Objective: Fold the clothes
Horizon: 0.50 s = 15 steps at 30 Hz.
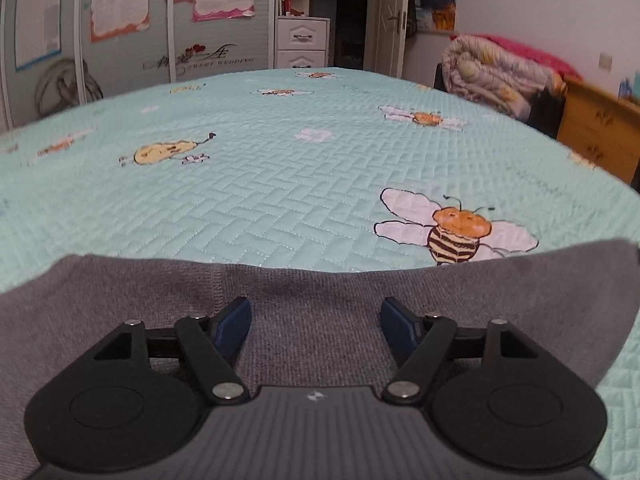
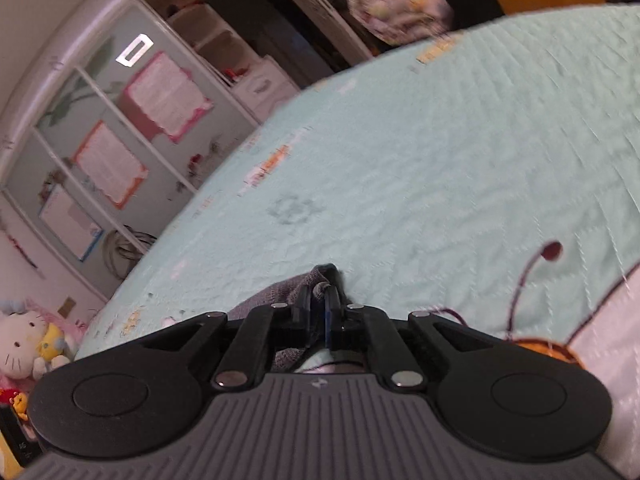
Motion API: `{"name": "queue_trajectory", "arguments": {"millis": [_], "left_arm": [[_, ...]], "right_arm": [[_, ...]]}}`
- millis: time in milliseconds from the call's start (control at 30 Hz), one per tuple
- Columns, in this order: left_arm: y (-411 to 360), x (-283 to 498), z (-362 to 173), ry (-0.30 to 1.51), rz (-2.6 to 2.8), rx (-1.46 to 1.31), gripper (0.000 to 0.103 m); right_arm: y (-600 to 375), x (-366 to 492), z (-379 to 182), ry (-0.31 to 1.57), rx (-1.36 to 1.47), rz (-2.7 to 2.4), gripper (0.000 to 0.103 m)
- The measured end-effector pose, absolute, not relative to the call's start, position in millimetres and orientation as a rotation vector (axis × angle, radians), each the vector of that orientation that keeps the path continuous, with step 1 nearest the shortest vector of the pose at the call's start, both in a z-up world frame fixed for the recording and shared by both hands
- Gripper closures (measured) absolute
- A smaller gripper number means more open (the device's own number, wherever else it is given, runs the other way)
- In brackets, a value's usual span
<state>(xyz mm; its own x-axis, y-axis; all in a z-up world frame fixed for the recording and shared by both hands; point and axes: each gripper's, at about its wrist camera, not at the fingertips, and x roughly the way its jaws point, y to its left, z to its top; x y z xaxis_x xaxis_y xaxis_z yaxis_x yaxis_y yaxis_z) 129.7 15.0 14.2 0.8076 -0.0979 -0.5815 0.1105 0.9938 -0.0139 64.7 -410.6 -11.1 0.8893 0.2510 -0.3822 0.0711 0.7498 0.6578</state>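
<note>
Left wrist view: the left gripper (image 1: 316,322) is hovering low over a grey knit garment (image 1: 312,292), jaws spread wide apart, nothing between the blue pads (image 1: 234,326). The garment is lying flat across the near part of the bed, on a mint quilted bedspread (image 1: 256,184) printed with cartoon bees (image 1: 458,230). One bee print is sitting just past the garment's far edge. Behind the bed: a wardrobe (image 1: 120,32) with posters, a white drawer unit (image 1: 302,42), a rolled floral quilt (image 1: 492,74) at right.

Right wrist view: camera is tilting, picture partly blurred. The right gripper (image 2: 318,306) is pinching a bunched corner of the grey knit garment (image 2: 276,294), jaws clamped together on the fabric. The corner is sticking up past the fingertips, above the bedspread (image 2: 420,152). A Hello Kitty plush (image 2: 20,346) is sitting at the lower left, off the bed.
</note>
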Motion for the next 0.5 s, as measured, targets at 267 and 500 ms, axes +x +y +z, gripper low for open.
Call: {"name": "queue_trajectory", "arguments": {"millis": [267,500], "left_arm": [[25,86,43,0.517,-0.056,-0.022,0.026],[28,99,16,0.633,-0.107,-0.052,0.022]], "right_arm": [[-446,49,-7,0.408,0.828,0.117,0.101],[-441,51,-12,0.441,0.829,0.095,0.054]]}}
